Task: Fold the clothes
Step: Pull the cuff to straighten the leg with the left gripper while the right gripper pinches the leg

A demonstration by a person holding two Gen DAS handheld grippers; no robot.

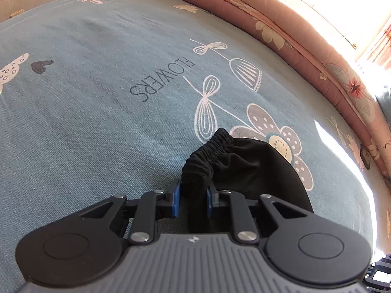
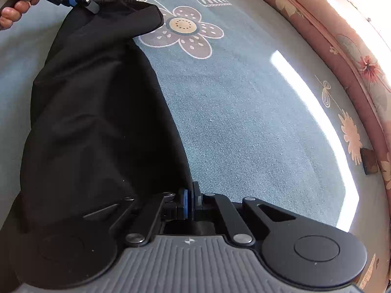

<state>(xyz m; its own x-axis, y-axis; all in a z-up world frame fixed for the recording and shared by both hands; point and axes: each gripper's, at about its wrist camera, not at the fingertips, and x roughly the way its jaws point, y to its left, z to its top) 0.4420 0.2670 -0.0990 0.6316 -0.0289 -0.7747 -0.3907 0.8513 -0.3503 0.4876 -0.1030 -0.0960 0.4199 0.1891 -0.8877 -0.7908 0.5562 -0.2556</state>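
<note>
Left wrist view: your left gripper [image 1: 193, 196] pinches the stretchy waistband [image 1: 207, 156] of the black pants [image 2: 97, 112]. The pants lie on the blue sheet [image 1: 85, 112]. Your right gripper [image 2: 190, 201] is squeezed tight at the pants' edge; you cannot tell if cloth is caught between its pads.

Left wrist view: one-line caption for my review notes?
Left gripper shut on black garment's elastic waistband over blue flowered bedsheet.

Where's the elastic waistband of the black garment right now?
The gathered elastic waistband sits low in the middle of the left wrist view, pinched in the left gripper, just left of the big brown flower print on the blue-grey bedsheet.
</note>
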